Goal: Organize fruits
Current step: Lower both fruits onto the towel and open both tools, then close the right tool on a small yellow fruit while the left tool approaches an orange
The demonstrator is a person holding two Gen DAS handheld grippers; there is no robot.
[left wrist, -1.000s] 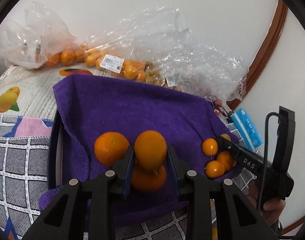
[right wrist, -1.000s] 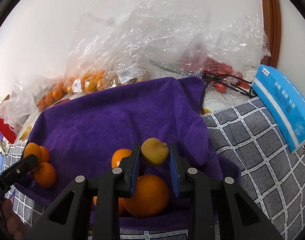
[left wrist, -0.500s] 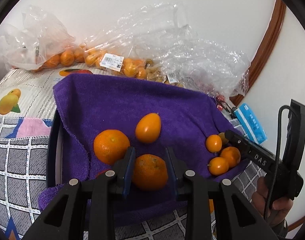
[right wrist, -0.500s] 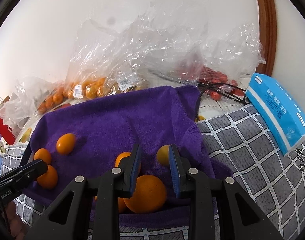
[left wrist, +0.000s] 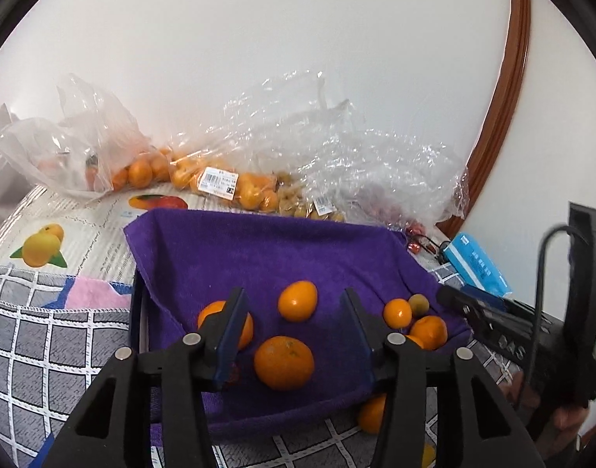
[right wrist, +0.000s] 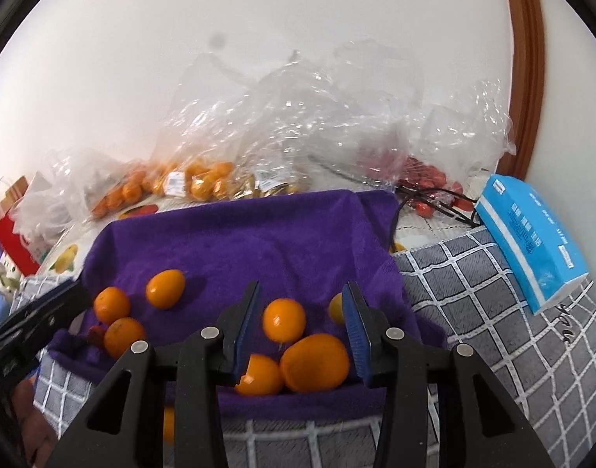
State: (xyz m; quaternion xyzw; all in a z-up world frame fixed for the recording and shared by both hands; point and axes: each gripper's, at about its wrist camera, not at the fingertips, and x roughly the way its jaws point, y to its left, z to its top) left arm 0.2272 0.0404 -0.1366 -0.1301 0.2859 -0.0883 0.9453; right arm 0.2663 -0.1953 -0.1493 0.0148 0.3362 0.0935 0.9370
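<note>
Both tongs stand wide apart and hold nothing above a purple towel (left wrist: 266, 249) strewn with citrus. The left tongs (left wrist: 294, 310) frame a round orange (left wrist: 284, 362) lying loose on the towel, with an oval kumquat (left wrist: 298, 300) just beyond it and another orange (left wrist: 243, 323) partly hidden behind the left finger. The right tongs (right wrist: 301, 306) hang over a small orange (right wrist: 284, 319), a large orange (right wrist: 315, 362) and a third fruit (right wrist: 258, 380) touching it; a yellowish fruit (right wrist: 335, 308) peeks from behind the right finger. The towel covers a dark tray (left wrist: 136, 312) on a grey checked cloth (right wrist: 473, 304). Beyond, clear bags of oranges (left wrist: 223, 183) and red fruit (right wrist: 422, 179) lie against the white wall, a blue tissue pack (right wrist: 532, 245) to the right.
</note>
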